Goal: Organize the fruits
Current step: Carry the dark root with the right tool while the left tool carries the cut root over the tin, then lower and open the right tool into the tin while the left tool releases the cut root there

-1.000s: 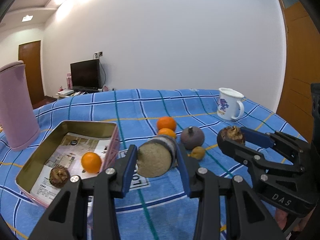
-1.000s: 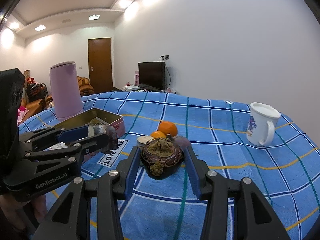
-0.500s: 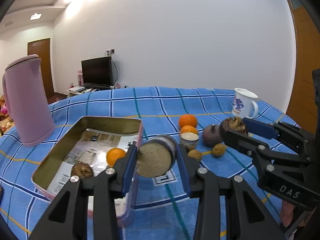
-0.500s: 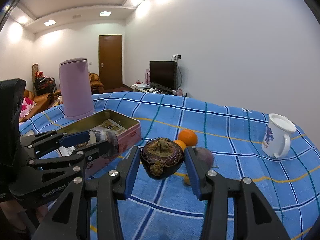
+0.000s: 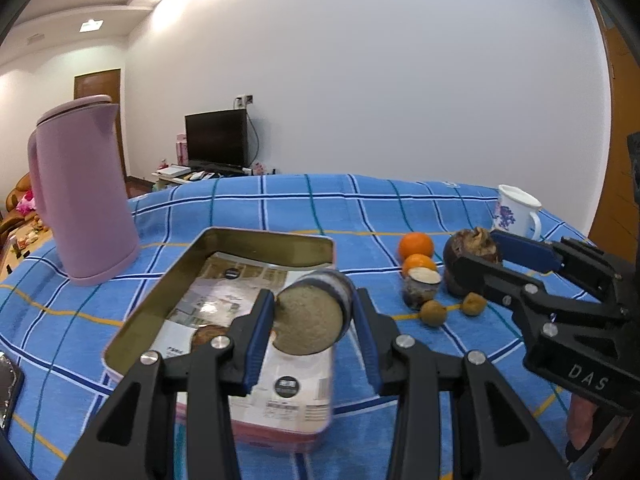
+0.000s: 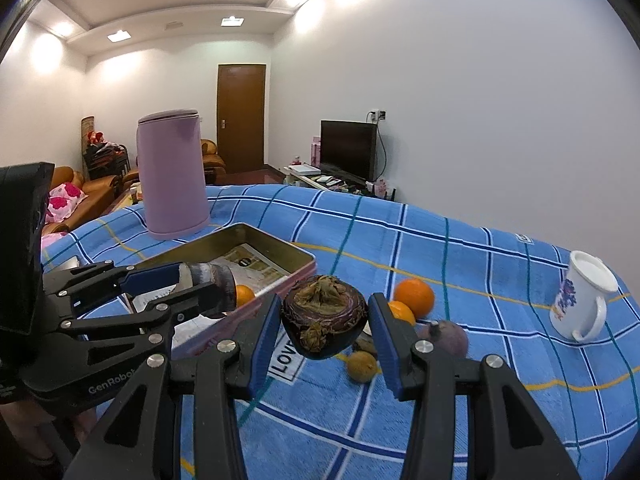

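Pinching a halved purple mangosteen [image 5: 314, 318] above the open gold-lined rectangular tin [image 5: 256, 240], the left claw [image 5: 312, 320] is shown; a dark calyx-topped half [image 6: 324, 322] is clamped by the right claw [image 6: 324, 330]. One orange [image 6: 244, 294] is binned; several fruits remain on the blue-checked counter [image 6: 460, 280].

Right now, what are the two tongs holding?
Left tongs: closed on a cut fruit half.
Right tongs: closed on a dark purple fruit.

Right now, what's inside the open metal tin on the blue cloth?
The gold-lined metal tin holds printed paper, an orange fruit and a brown fruit; the left tool and its cut fruit cover part of the floor.
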`<state>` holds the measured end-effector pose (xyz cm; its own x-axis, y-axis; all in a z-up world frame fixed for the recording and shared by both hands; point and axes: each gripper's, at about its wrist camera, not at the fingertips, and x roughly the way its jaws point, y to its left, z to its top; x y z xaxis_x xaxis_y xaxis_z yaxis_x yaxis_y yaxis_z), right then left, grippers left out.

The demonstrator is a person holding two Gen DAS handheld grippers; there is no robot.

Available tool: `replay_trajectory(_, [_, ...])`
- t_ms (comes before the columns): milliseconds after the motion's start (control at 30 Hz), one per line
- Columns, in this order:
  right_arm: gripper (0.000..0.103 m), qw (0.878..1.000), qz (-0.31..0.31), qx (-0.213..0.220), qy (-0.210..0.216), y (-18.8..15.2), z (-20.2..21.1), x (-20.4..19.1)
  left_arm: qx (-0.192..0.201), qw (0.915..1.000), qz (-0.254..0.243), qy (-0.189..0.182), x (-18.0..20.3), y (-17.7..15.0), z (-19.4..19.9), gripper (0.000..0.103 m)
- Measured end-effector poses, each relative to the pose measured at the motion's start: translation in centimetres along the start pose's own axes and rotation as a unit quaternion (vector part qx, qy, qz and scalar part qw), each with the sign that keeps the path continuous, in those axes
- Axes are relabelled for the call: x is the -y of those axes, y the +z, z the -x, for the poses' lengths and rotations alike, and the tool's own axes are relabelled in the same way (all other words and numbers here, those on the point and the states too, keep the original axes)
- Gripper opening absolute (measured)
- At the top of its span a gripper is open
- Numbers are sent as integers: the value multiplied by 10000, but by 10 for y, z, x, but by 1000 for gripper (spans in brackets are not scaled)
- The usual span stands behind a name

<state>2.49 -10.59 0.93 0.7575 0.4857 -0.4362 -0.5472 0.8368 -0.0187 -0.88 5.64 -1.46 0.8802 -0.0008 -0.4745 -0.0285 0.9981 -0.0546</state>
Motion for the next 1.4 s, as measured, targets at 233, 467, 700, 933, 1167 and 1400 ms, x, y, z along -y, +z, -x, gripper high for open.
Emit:
replay_trajectory(233, [47, 9997, 80, -71, 221, 8, -14, -15, -6, 9997, 140, 211, -23, 2, 2, 42])
replay_trajectory(467, [47, 9985, 189, -165, 494, 14, -30, -31, -45, 9986, 251, 468, -51, 6, 1, 42])
replay_trajectory(700, [47, 9965, 174, -310, 754, 17, -47, -42, -225, 9975, 333, 585, -69, 4, -8, 42])
replay_trajectory(933, [47, 9941, 302, -416, 955, 18, -60, -62, -344, 9967, 303, 663, -76, 3, -13, 42])
replay_trajectory(1167, [47, 9917, 462, -535, 1077, 15, -71, -81, -501, 9957, 371, 687, -83, -1, -20, 42])
replay_trajectory(1400, [47, 9908, 466, -644, 1099, 10, -78, -86, -509, 9955, 387, 707, -85, 0, -21, 42])
